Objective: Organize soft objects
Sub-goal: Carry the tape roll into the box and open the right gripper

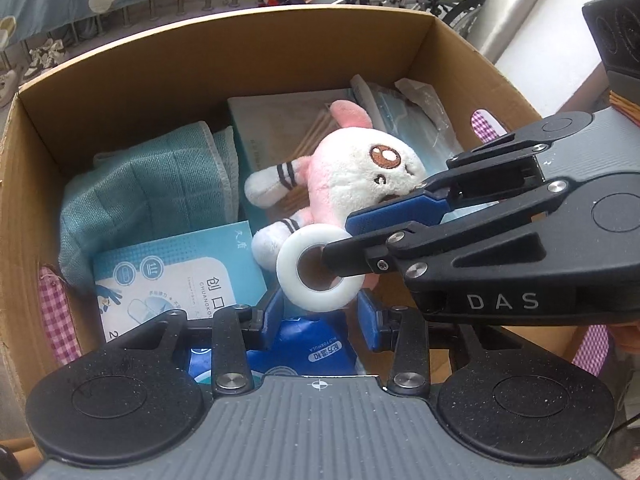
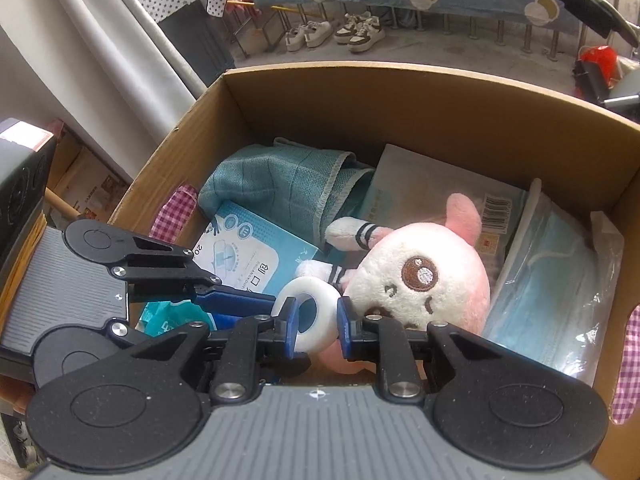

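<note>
Two claws meet over one open cardboard box (image 1: 240,32), already well filled. A teal towel (image 1: 140,200) is bundled against its left wall and a pink-and-white plush rabbit (image 1: 360,176) sprawls across the middle. A pale blue carton of plasters (image 1: 176,276) lies flat towards the near left corner.

Smallest of all is a white roll of tape (image 1: 344,294), raised above the near edge. The right claw (image 1: 340,240) pinches it with the jaws almost closed, one finger through the hole and the other over the outer rim. Our left claw (image 1: 320,320) waits just beneath, jaws part open, the roll's lower rim sitting between its tips. We cannot tell whether its pads actually press the roll.

We judge the step in hand to be settling the roll into the box. To do it well, we would lower it into the free gap in front of the rabbit's legs. The jaws should part only once the roll rests on something. The hooked finger should slide straight back out of the hole, so the ring is not dragged along.
</note>
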Tool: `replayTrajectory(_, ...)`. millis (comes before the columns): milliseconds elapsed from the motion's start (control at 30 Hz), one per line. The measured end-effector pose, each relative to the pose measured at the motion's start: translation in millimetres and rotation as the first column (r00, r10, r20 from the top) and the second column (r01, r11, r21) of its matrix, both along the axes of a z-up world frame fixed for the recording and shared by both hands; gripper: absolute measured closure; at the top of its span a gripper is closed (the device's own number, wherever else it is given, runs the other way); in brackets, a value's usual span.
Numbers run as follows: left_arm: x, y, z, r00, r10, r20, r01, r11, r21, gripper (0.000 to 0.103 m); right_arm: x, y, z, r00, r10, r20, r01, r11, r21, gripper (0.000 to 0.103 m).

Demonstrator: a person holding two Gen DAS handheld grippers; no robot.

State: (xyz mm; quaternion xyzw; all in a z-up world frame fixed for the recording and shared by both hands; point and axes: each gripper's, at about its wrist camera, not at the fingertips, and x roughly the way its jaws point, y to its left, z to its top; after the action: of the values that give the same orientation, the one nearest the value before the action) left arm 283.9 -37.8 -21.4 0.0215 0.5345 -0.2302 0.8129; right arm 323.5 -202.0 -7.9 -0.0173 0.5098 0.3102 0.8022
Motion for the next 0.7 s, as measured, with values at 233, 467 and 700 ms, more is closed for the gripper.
replayTrajectory(233,-1,-1,2,1.0,0.006,0.001,-0.006,1.0,0.014,0.059,1,3,-1,1.0,-0.006,-0.005,0.006,1.0,-0.001,0.078)
replayTrajectory(467,-6,4,7,0.999,0.023,0.032,-0.023,0.999,0.027,0.053,-3,0,9,0.999,-0.02,0.028,0.019,1.0,0.021,0.065)
replayTrajectory(700,-24,16,37,0.992,0.06,0.107,-0.06,0.998,-0.006,0.037,-16,-16,38,0.996,-0.054,0.076,0.046,0.993,0.107,0.059)
